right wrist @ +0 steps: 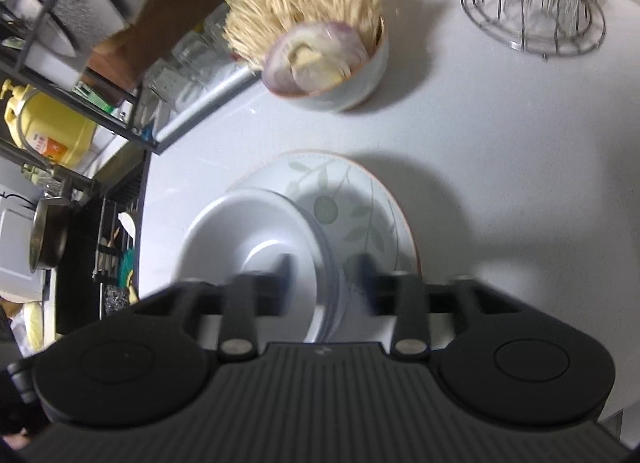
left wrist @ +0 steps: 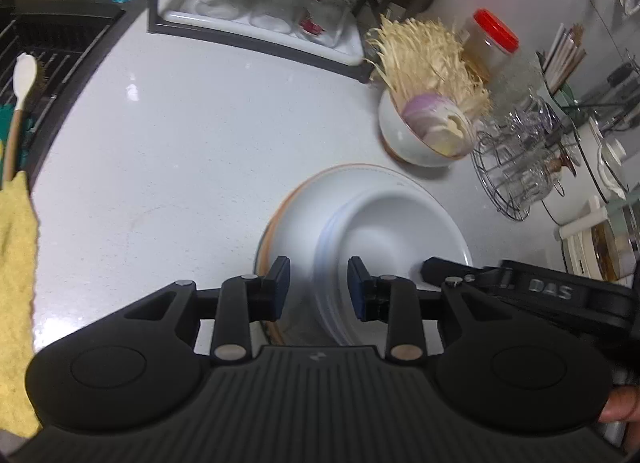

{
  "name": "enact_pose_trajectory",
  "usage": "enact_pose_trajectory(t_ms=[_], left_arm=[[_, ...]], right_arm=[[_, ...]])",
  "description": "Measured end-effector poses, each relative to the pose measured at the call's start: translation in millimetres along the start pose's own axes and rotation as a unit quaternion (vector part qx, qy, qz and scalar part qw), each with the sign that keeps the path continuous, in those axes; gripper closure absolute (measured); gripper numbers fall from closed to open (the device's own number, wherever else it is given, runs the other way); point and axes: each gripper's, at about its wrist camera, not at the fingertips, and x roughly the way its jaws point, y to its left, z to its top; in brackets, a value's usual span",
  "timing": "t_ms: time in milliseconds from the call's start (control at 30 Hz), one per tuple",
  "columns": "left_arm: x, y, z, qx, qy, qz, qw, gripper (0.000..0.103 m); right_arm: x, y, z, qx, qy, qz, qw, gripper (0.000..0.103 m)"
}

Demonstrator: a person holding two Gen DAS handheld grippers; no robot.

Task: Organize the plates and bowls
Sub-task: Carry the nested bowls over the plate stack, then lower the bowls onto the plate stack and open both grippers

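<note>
White stack of bowls (left wrist: 384,239) sat on one leaf-patterned plate (right wrist: 360,207) on the grey counter (left wrist: 180,135), left gripper (left wrist: 318,289) and right gripper (right wrist: 324,283) each spread wide astride the stack's rim, one food-filled bowl (left wrist: 420,139) stood nearby.

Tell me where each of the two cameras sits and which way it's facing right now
Left wrist: rides the left gripper, looking down at the white plates on the patterned plate; a fingertip shows.
Right wrist: rides the right gripper, facing the stack from the opposite side.
Shared: plates, onion bowl, wire glass rack.
</note>
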Motion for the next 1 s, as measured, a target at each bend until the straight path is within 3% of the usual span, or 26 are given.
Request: enact_pose_trajectory(t_ms=[167,233,333,567,867,1000], left_arm=[[-32.6,-5.9,2.2,0.023,-0.031,0.022,0.9990,0.067],[-50.1,-13.9,-0.1,0.042,-0.045,0.043,0.9972,0.067],[-78.5,-25.9,-6.9,0.055,-0.076,0.056,0.9940,0.067],[-146.5,-56.1,-26.7,0.093,-0.131,0.064,0.9849,0.066],[-247.9,-82.5,-72.2,0.088,-0.209,0.050,0.9727,0.062],[-285.2,-99.4,-103.3,0.106,-0.237,0.061,0.9638,0.061]], right_arm=[[-24.7,7.7,-2.7,-0.031,-0.023,0.010,0.999,0.046],[-38.8,18.3,-4.8,-0.068,-0.047,-0.007,0.997,0.045],[-58.4,32.2,-5.2,-0.101,-0.067,0.002,0.993,0.046],[-120.4,47.1,-9.6,-0.137,-0.121,0.022,0.983,0.046],[-204.7,51.8,-52.6,-0.171,-0.191,0.045,0.966,0.046],[-245.3,50.6,-79.1,-0.184,-0.222,0.060,0.956,0.046]])
